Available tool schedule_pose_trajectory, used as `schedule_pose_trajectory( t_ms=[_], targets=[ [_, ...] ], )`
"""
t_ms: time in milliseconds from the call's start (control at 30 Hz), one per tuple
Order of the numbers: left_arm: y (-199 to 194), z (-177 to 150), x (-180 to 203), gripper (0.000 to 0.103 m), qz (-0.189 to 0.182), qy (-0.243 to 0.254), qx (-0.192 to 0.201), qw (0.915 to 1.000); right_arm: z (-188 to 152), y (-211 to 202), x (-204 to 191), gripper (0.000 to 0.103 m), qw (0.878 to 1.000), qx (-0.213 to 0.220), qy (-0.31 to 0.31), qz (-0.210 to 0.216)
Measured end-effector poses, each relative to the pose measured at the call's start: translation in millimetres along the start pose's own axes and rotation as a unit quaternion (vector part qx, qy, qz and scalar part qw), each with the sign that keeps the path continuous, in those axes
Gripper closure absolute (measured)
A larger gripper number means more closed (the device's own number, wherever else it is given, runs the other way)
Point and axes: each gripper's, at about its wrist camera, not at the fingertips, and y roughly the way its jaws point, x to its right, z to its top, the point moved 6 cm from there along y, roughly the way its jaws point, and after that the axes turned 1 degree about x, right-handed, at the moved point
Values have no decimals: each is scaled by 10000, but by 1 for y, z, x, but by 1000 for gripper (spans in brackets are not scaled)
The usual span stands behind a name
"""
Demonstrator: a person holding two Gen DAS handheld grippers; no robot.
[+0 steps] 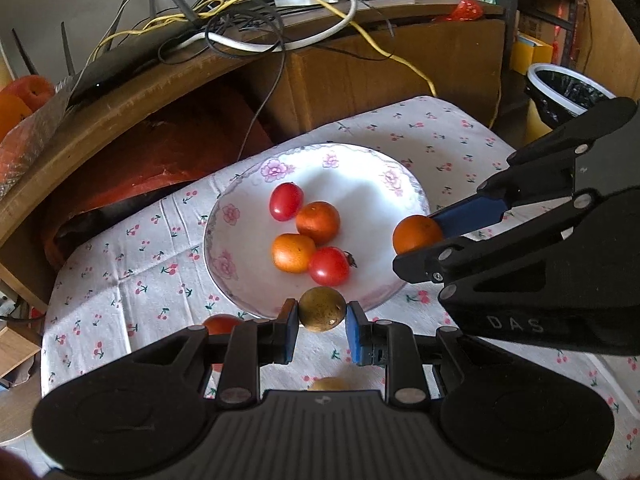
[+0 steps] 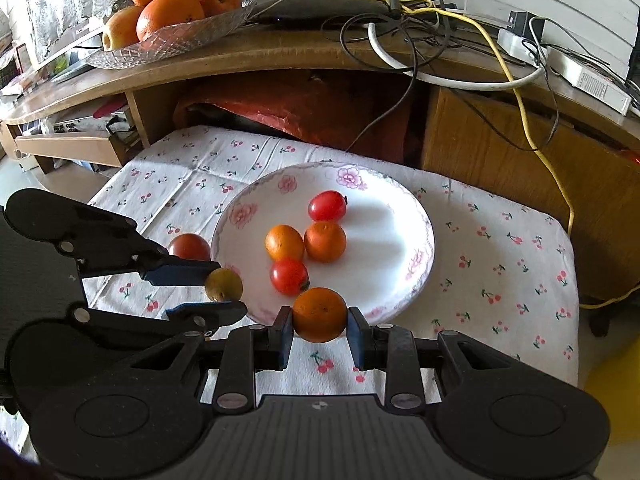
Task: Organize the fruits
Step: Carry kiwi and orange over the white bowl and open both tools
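The left gripper (image 1: 322, 316) has its blue-padded fingers (image 1: 289, 330) closed on a greenish-yellow fruit (image 1: 322, 309), held squarely between the pads at the near rim of the flowered plate (image 1: 360, 184). The right gripper (image 2: 319, 320) likewise clamps a small orange (image 2: 319, 314) between its fingers over the plate's near edge. On the plate lie two red tomatoes (image 1: 285, 201) and two oranges (image 1: 317, 222), touching in a cluster. Another red tomato (image 2: 189, 247) sits on the cherry-print cloth (image 2: 500, 260) covering the bench, just beside the plate.
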Motion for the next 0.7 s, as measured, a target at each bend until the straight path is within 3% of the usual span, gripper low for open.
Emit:
schedule_pose_trajectory(
  t_ms=[700],
  targets=[
    [27, 7, -13, 69, 59, -197, -94, 9997, 8, 30, 13, 79, 9998, -147, -16, -164]
  ],
)
